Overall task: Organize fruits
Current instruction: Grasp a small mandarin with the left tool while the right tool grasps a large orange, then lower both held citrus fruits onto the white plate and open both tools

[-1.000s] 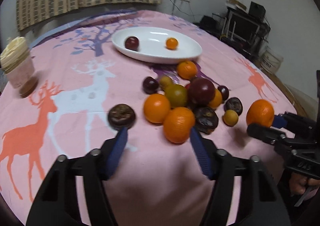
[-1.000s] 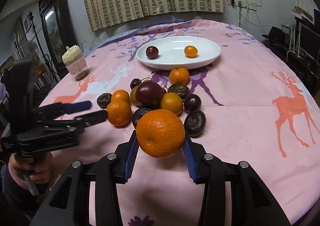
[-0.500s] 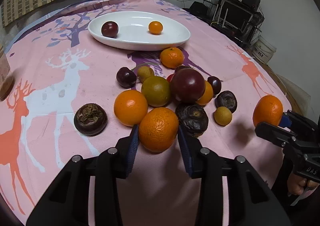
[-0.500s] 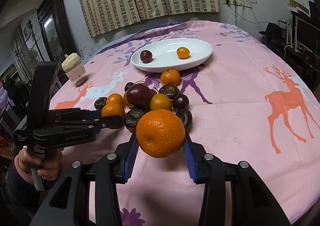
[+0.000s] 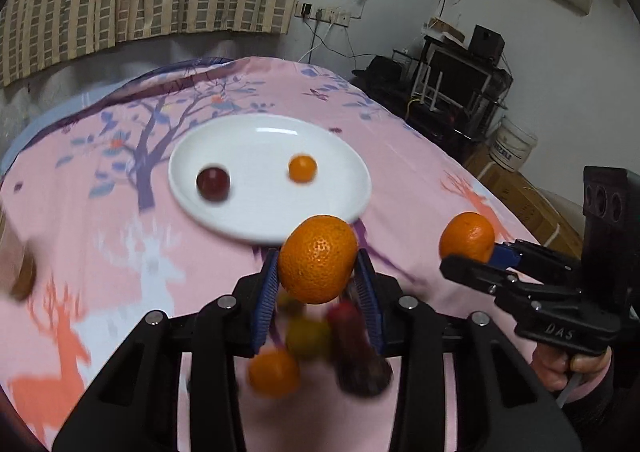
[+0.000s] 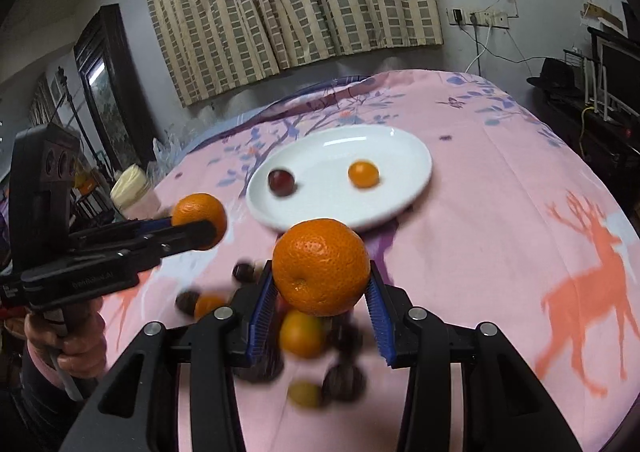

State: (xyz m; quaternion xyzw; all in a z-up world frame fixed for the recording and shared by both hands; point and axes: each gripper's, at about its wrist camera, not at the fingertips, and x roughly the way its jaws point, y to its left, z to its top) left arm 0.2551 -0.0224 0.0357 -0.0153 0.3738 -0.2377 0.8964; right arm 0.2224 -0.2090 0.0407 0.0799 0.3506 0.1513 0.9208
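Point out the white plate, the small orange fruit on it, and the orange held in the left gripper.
white plate (image 5: 256,226): left wrist view, bare near rim.
small orange fruit (image 5: 303,168): left wrist view, middle of its skin.
orange in the left gripper (image 5: 318,264): left wrist view, centre of its peel, between the blue pads.

Dim indoor light, even, soft shadows. Glare streak on the plate (image 5: 352,188). Strong fisheye: black vignette at corners, curtain (image 6: 288,4) and walls bowed. Motion blur smears the loose fruit (image 6: 304,336) low in both views and the cloth print; held oranges (image 5: 318,264) stay sharp.
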